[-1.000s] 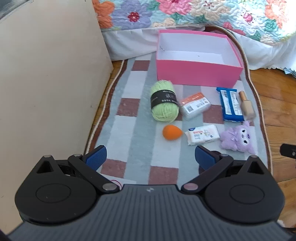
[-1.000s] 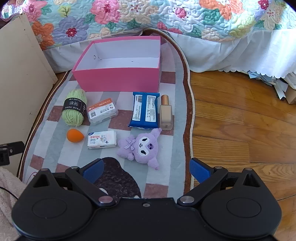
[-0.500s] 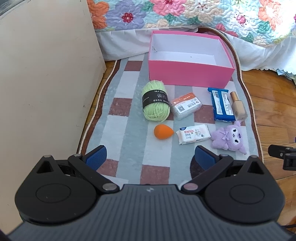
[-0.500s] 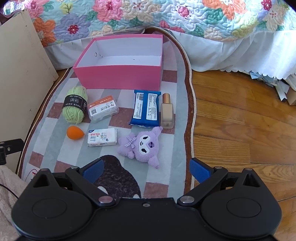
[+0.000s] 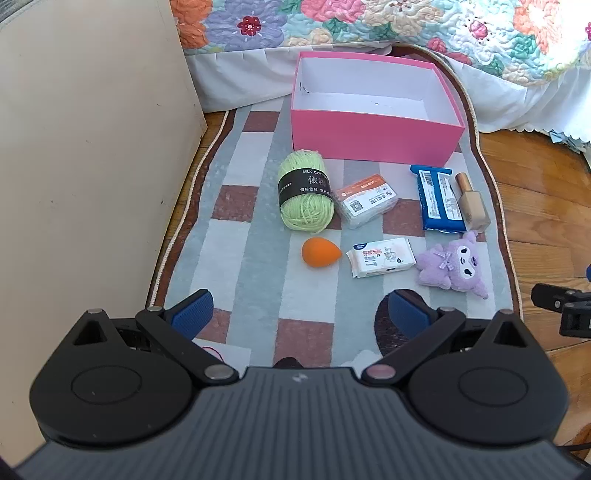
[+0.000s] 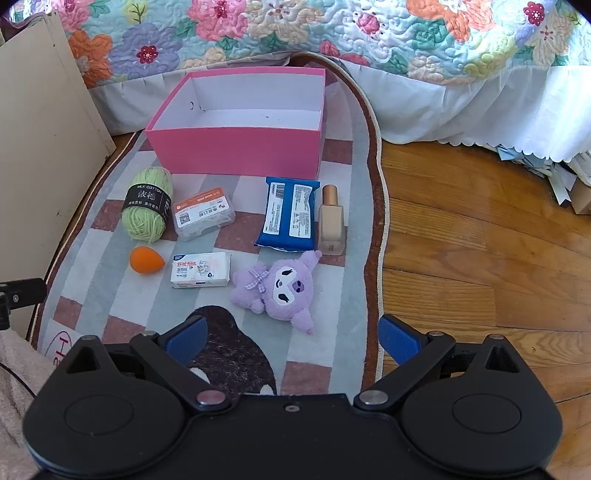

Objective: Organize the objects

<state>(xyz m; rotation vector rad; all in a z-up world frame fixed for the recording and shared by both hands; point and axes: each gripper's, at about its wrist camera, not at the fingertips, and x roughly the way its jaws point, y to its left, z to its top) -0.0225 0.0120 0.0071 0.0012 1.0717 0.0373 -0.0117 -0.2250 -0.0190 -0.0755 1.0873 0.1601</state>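
Observation:
An empty pink box (image 5: 373, 138) (image 6: 236, 149) stands at the far end of a checked rug (image 5: 243, 236). In front of it lie a green yarn ball (image 5: 304, 195) (image 6: 147, 208), a clear packet with an orange label (image 5: 365, 199) (image 6: 203, 214), a blue packet (image 5: 439, 197) (image 6: 290, 214), a beige bottle (image 5: 472, 203) (image 6: 331, 225), an orange egg-shaped sponge (image 5: 319, 252) (image 6: 146, 259), a white tissue pack (image 5: 382, 256) (image 6: 200, 269) and a purple plush (image 5: 452, 264) (image 6: 277, 286). My left gripper (image 5: 299, 312) and right gripper (image 6: 291, 338) hover open near the rug's near end, holding nothing.
A beige panel (image 5: 85, 155) (image 6: 40, 122) stands along the rug's left edge. A bed with a floral quilt (image 6: 332, 33) and white skirt lies behind the box. Wooden floor (image 6: 480, 240) stretches to the right, with papers (image 6: 546, 170) by the bed skirt.
Both grippers stay open. The left view has drawn back and shifted slightly, so the objects sit a little farther off. The right view has edged closer to the plush.

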